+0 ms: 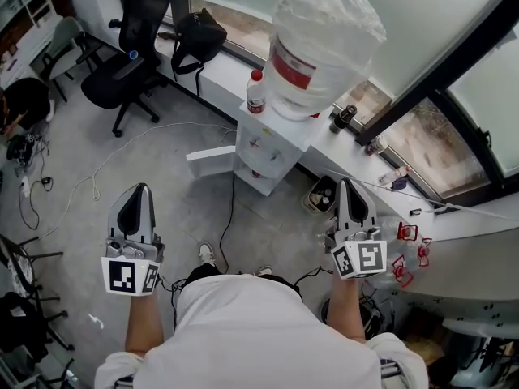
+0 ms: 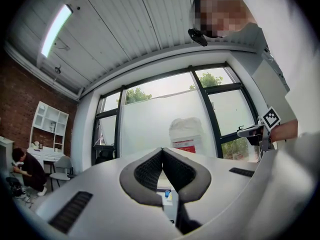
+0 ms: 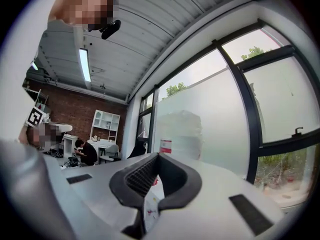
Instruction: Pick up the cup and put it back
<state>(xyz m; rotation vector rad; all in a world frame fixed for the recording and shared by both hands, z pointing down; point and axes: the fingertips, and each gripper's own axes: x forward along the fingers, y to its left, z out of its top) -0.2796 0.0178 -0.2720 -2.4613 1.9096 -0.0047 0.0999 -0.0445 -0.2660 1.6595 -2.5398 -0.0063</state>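
Observation:
A white water dispenser (image 1: 261, 148) stands ahead by the window, with a big plastic-wrapped water bottle (image 1: 323, 47) on top. The left gripper view shows a small blue thing (image 2: 166, 194) low on the dispenser, behind the jaws; I cannot tell whether it is the cup. My left gripper (image 1: 139, 191) is held over the floor, left of the dispenser, shut and empty, its tips meeting (image 2: 162, 149). My right gripper (image 1: 345, 185) hangs to the dispenser's right, also shut with nothing in it (image 3: 157, 155). Both point level toward the window.
A red-capped bottle (image 1: 255, 92) stands on the white sill beside the dispenser. A black office chair (image 1: 130, 67) and a black bag (image 1: 199, 35) are at the back left. Cables (image 1: 105, 164) cross the floor. A basket (image 1: 319, 194) sits under the sill.

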